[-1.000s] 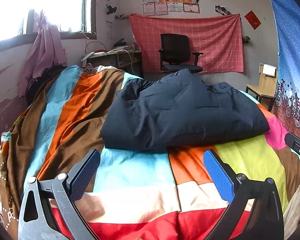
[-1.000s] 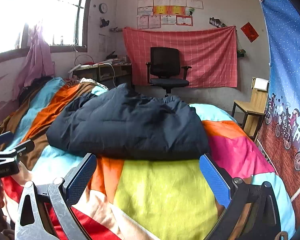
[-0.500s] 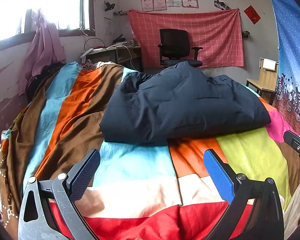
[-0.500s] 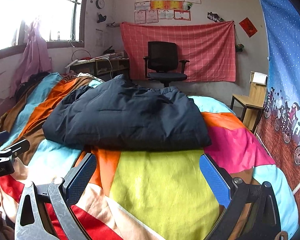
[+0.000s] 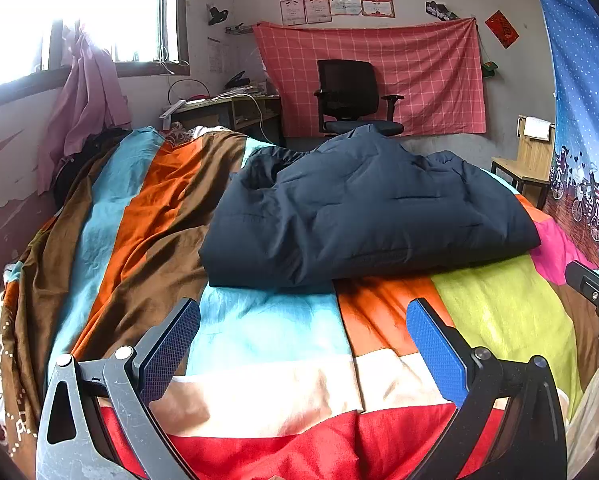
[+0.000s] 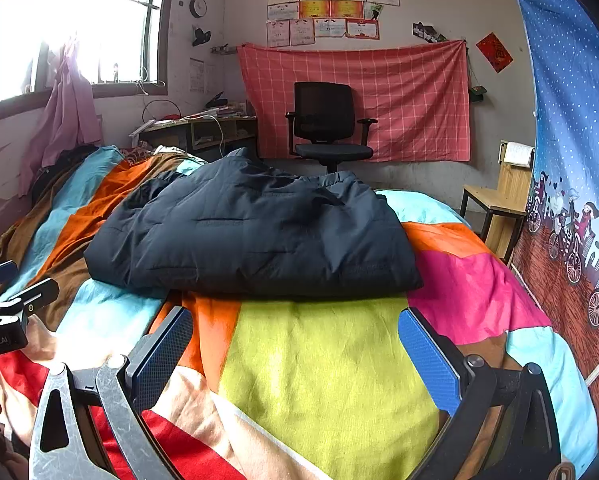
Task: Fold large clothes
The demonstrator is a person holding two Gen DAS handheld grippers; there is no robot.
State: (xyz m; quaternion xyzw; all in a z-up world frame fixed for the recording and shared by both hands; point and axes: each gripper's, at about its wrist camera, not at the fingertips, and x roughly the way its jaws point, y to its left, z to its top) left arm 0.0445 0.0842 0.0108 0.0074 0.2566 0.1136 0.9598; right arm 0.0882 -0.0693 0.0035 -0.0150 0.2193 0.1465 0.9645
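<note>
Dark padded jacket (image 5: 363,216) folded, frame centre, on striped bedspread (image 5: 267,332). Long axis runs left-right. Left gripper (image 5: 303,344) and right gripper (image 6: 295,352): both spread wide, empty, short of near edge. Neither clearly nearer.

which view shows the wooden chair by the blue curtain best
The right wrist view. There the wooden chair shows its seat, a dark leg and backrest, standing right of the navy jacket. In the left wrist view the chair sits at the frame's edge, partly hidden behind the bed.
</note>
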